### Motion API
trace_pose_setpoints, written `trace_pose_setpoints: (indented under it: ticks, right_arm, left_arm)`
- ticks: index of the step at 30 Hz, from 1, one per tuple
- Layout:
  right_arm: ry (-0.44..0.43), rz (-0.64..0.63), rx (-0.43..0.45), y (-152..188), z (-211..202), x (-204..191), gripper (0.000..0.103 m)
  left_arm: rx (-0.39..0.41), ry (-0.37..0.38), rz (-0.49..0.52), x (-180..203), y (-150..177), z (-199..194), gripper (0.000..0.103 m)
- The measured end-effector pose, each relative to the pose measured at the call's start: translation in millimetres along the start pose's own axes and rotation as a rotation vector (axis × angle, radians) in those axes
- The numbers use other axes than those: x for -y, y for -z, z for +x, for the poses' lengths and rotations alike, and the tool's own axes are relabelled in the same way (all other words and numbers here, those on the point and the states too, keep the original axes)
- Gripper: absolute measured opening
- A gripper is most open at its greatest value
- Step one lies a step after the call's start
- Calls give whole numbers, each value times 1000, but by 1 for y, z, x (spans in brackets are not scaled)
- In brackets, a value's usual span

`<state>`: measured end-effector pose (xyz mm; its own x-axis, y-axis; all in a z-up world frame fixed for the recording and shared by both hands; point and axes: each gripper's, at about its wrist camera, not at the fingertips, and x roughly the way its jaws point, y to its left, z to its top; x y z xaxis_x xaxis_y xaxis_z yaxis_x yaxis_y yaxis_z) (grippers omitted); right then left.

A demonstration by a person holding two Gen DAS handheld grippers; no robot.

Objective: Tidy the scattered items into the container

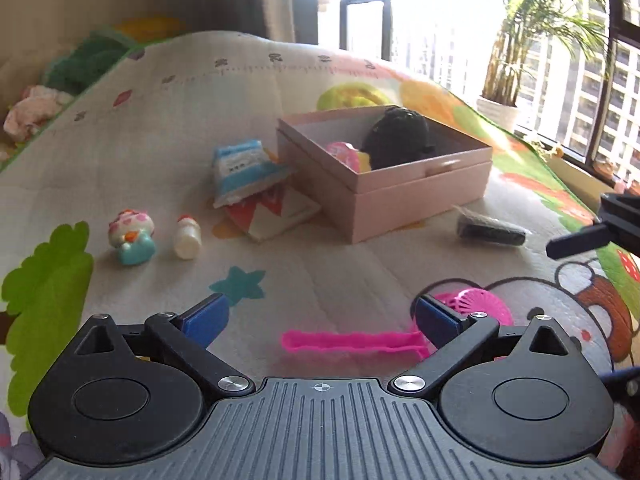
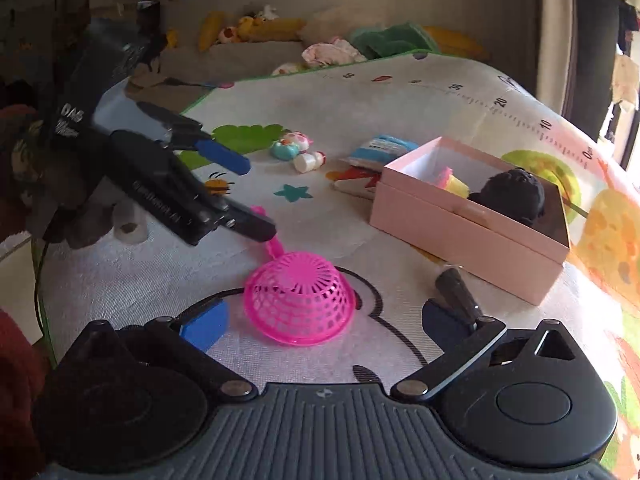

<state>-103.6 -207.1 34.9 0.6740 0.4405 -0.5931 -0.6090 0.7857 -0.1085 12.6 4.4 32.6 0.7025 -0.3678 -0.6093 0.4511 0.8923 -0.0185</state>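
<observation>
A pink box (image 1: 404,196) (image 2: 472,236) stands on the play mat and holds a black ball (image 1: 396,138) (image 2: 512,196) and a pink-yellow toy (image 1: 344,154). A pink toy strainer (image 1: 360,340) (image 2: 298,296) lies upside down on the mat. My left gripper (image 1: 320,316) is open, its jaws either side of the strainer's handle. My right gripper (image 2: 320,320) is open, right behind the strainer's bowl. A black wrapped packet (image 1: 492,230) (image 2: 456,288) lies in front of the box. A blue packet (image 1: 240,170), a red-white packet (image 1: 276,212), a small white bottle (image 1: 187,236) and a toy figure (image 1: 132,236) lie left of the box.
Cushions and soft toys (image 2: 280,28) sit past the mat's far edge. A window and a potted plant (image 1: 508,80) are behind the box. The left gripper's body (image 2: 160,176) reaches in from the left in the right wrist view.
</observation>
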Motion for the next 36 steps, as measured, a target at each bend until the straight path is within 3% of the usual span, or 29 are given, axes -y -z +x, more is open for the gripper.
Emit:
trace_pose_setpoints:
  ticks: [3,6,10,12,16,19,22,24,27,28,33,36]
  right_arm:
    - [39,-117,-33,-1,20,-17,103]
    - [97,-118,-66,-6,34,-2,103]
    - [397,-217,-39,-3,50,16,103]
    - [452,-163,-36,0,48,30,103]
    - [405,88,-27,8,31,52,103]
    - [401,209,-18,15,29,66,99]
    - [375,223,-90,18,37,78,69]
    - [434,173,-97,18,38,81,69]
    - [627,94,-86,18,41,85,72]
    - [654,114,-82,17,40,88,76]
    - [531,368,-18,13,31,103,98]
    - [482,503,-24,8,38,110,100]
  left_arm:
    - [0,55,-88,-18,0,8,102]
    - [-9,123,-78,-15,4,13,102]
    - [-45,230,-25,8,13,13,102]
    - [-55,313,21,25,19,8,102]
    - [-49,388,111,52,28,-4,102]
    - [-42,333,120,60,24,-7,102]
    - [-38,136,146,62,16,-4,102]
    - [-26,43,155,59,13,-2,102]
    - [-34,32,52,42,7,-1,103]
    - [-30,29,35,40,6,-1,103]
    - [-18,7,51,42,5,-3,103]
    - [-29,-1,80,47,8,2,103]
